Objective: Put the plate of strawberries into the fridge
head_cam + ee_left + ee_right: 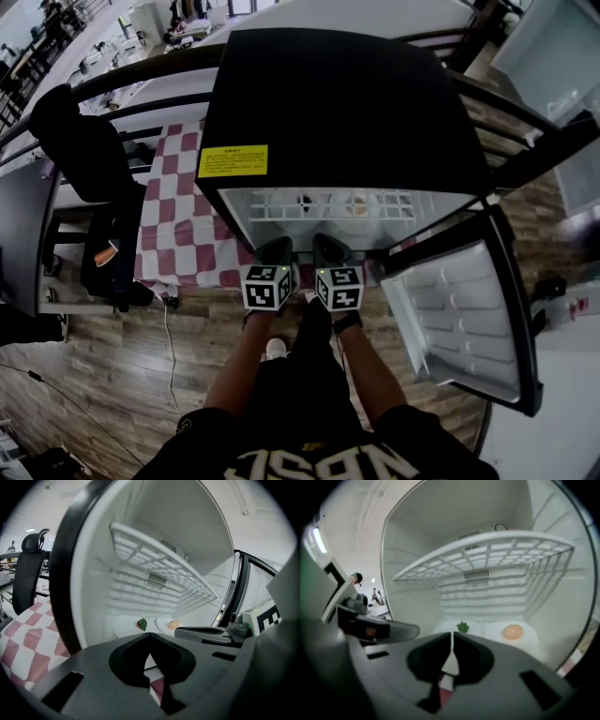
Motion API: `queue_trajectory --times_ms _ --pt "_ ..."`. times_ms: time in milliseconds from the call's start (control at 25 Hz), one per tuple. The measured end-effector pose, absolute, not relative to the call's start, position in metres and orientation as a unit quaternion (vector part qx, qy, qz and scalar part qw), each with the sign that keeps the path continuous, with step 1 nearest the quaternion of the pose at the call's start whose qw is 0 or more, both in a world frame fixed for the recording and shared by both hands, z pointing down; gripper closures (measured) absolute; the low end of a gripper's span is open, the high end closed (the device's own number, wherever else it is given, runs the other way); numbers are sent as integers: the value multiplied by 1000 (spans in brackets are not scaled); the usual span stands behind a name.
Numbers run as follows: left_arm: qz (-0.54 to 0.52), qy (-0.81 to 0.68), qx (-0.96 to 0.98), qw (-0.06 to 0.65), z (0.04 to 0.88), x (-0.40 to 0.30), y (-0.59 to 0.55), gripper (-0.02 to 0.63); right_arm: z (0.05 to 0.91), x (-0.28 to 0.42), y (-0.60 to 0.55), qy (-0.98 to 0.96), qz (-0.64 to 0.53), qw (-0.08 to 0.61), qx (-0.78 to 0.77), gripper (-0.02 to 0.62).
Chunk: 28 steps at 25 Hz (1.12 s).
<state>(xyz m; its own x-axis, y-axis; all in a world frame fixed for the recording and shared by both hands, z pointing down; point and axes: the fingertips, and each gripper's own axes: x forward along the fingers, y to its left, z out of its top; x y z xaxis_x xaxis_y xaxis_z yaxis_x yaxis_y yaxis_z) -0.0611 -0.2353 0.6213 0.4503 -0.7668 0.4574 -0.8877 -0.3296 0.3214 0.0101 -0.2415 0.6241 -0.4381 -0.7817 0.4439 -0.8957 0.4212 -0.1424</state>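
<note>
A black mini fridge is seen standing on a bench draped with a red-and-white checked cloth, its white-lined door swung open to the right. The left gripper and the right gripper are held side by side just in front of the open compartment. The fingers of the left gripper are pressed fully together with nothing between them, and the fingers of the right gripper are likewise closed and empty. A white round plate carrying a red strawberry with green leaves is found on the fridge floor, below the white wire shelf, apart from both grippers. Just to its right, a second white plate with a round orange item is seen.
</note>
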Motion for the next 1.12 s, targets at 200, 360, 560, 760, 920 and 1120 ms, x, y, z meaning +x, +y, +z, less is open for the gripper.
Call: queue_trajectory --times_ms 200,360,560,760,920,1120 --pt "74 -509 824 239 570 -74 -208 588 563 4 -211 -843 171 105 499 575" --pt "26 -500 830 245 525 -79 -187 588 510 -4 -187 -848 141 74 506 575" --pt "-8 -486 845 222 474 -76 -158 588 453 -6 -158 -840 113 27 530 575" --pt "-22 -481 859 175 440 -70 -123 588 430 -4 -123 -831 110 -2 545 575" --pt "-17 -487 863 136 425 -70 -100 588 424 -14 -95 -838 98 -2 537 575" --pt "-12 -491 864 106 412 -68 -74 588 415 -19 -68 -843 90 -4 530 575"
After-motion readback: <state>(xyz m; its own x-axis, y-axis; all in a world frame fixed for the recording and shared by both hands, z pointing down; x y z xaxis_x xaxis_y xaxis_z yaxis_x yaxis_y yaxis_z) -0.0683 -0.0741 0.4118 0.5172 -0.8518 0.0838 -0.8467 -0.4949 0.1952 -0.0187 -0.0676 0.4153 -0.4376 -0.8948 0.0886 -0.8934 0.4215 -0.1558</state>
